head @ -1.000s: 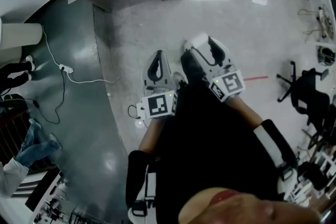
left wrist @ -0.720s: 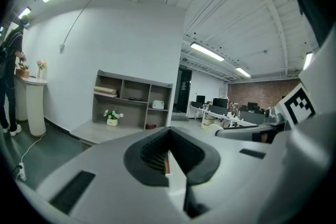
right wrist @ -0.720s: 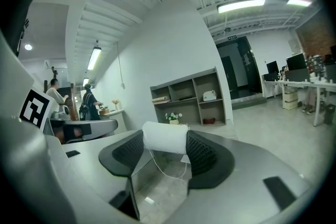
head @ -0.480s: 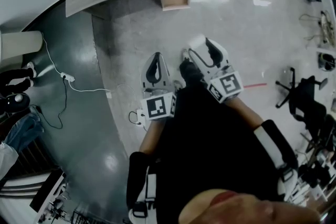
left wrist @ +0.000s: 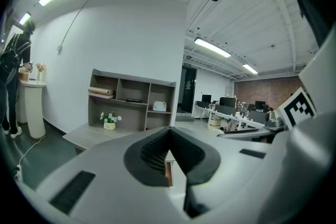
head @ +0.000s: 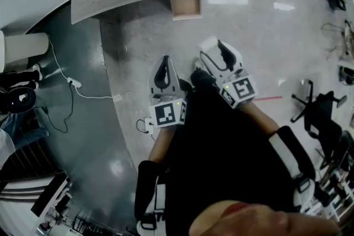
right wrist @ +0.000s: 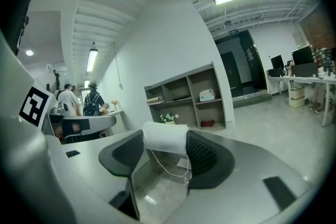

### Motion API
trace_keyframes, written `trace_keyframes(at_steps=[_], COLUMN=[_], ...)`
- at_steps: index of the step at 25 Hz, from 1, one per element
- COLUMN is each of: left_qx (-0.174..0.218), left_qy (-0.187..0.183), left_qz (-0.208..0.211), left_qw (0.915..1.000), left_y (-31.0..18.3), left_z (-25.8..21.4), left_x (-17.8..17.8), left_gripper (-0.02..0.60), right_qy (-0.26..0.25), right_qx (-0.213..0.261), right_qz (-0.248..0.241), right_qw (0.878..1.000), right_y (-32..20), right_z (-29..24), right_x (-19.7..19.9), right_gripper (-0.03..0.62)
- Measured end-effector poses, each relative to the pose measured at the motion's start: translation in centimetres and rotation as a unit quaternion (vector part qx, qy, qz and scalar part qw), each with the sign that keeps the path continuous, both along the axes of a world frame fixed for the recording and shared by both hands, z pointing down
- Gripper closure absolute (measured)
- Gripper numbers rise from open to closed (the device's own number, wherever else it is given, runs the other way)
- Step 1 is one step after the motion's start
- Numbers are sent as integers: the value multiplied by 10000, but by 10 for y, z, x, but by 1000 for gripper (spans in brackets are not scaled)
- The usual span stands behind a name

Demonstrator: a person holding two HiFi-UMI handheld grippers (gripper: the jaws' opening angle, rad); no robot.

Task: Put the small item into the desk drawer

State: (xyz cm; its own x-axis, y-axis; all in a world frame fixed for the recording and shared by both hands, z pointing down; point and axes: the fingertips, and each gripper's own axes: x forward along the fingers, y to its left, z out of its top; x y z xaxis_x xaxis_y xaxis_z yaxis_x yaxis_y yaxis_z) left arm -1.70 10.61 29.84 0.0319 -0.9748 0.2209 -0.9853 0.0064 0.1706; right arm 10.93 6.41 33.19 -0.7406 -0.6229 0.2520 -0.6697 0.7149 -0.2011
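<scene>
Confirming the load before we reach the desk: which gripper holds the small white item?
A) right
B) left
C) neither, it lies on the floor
A: the right gripper has the white item pinched between its jaws; the left gripper holds nothing.

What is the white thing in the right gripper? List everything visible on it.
The small white item is a soft-looking roll, cloth or paper by its look. It lies crosswise between the black ribbed pads of the right gripper, whose jaws are shut on its two ends. A thin white cord hangs from it in a loop. In the head view it shows as a white lump at the gripper's tip, held above the floor.
</scene>
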Motion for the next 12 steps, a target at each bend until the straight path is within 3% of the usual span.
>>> trace_keyframes(at_steps=[12], left_qx=[-34], left_qy=[-70], left_qz=[129], left_qw=[9999], left_y=[-50], left_z=[9], left_x=[-16], left_gripper=[589], right_qy=[53], right_qx=[-31], right_qz=[132], right_qw=[9999], right_y=[-47], right_z=[10], right_x=[-15], right_gripper=[338])
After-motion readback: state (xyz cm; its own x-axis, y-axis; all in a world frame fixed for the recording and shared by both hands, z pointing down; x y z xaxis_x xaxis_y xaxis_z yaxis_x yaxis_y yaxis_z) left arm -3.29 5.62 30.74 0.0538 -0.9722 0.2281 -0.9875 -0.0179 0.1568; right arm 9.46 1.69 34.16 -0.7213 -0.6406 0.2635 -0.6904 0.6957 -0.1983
